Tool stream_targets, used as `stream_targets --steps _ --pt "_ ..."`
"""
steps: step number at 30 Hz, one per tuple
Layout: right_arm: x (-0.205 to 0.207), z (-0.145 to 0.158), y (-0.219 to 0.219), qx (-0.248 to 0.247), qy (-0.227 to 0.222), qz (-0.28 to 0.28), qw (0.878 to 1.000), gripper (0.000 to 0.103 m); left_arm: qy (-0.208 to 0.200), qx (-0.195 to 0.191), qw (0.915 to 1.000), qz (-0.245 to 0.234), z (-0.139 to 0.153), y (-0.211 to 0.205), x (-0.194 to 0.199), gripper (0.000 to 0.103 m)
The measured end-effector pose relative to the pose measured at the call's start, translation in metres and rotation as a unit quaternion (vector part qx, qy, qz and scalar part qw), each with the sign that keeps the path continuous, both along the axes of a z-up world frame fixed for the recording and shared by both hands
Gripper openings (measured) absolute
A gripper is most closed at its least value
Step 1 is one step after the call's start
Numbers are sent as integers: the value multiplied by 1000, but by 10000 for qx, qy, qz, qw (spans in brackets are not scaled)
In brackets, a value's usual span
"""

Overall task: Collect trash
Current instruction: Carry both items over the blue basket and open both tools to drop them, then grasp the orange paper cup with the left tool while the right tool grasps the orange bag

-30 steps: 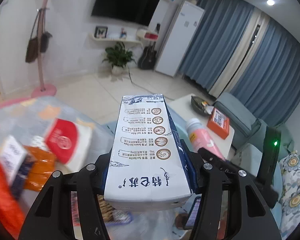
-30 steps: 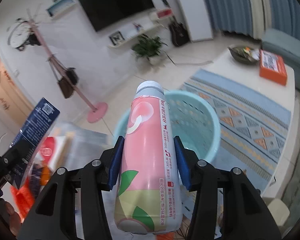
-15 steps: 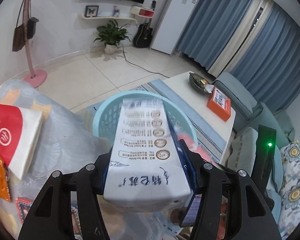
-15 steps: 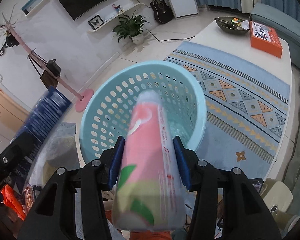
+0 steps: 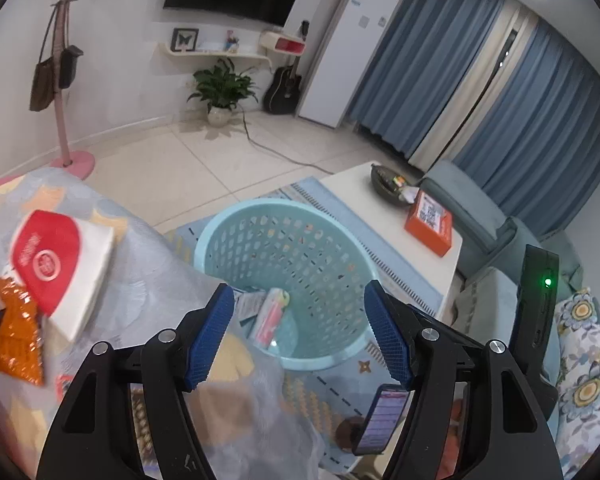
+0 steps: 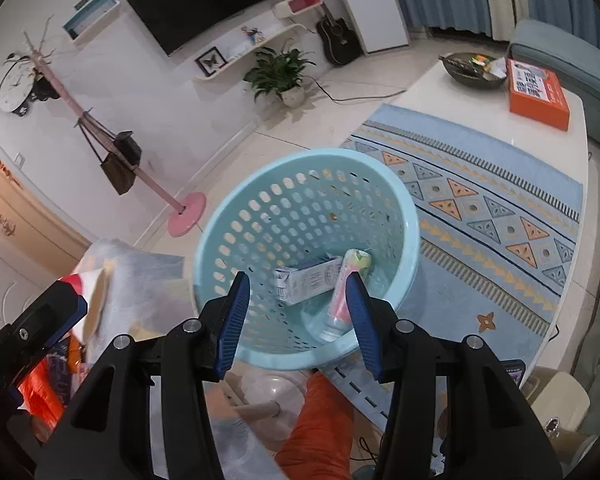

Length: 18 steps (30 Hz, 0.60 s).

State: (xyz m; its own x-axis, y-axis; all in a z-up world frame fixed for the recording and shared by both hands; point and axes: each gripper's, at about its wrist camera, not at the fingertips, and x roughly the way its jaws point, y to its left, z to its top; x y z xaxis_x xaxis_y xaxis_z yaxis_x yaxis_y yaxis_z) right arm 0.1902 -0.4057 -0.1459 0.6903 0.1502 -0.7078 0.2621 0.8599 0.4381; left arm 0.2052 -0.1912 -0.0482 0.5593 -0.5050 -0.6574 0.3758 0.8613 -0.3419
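A light blue perforated basket [image 5: 236,220] stands on the rug; it also shows in the right wrist view [image 6: 228,216]. Inside it lie a white milk carton [image 6: 306,280] and a pink bottle [image 6: 342,294]; the bottle [image 5: 270,316] and part of the carton [image 5: 249,303] show in the left wrist view. My left gripper [image 5: 300,334] is open and empty above the basket's near rim. My right gripper [image 6: 296,320] is open and empty above the basket.
A table with a patterned cloth [image 5: 148,264] holds a red-and-white tissue pack [image 5: 60,264] and an orange packet [image 5: 16,332] at the left. A white coffee table [image 6: 480,96] with an orange box [image 6: 536,92] stands beyond the patterned rug [image 6: 492,200]. A phone [image 5: 384,416] sits below.
Both grippers opened. The milk carton left my left gripper and the pink bottle left my right gripper; both now lie in the basket.
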Motion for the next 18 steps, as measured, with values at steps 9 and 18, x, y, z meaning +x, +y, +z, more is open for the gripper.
stream_targets --steps 9,18 --pt "-25 46 48 -256 -551 527 9968 46 -477 -209 9981 323 37 53 -50 66" --pt "-45 85 131 -530 -1005 1438 9831 47 -570 -83 9896 1319 53 152 -104 72"
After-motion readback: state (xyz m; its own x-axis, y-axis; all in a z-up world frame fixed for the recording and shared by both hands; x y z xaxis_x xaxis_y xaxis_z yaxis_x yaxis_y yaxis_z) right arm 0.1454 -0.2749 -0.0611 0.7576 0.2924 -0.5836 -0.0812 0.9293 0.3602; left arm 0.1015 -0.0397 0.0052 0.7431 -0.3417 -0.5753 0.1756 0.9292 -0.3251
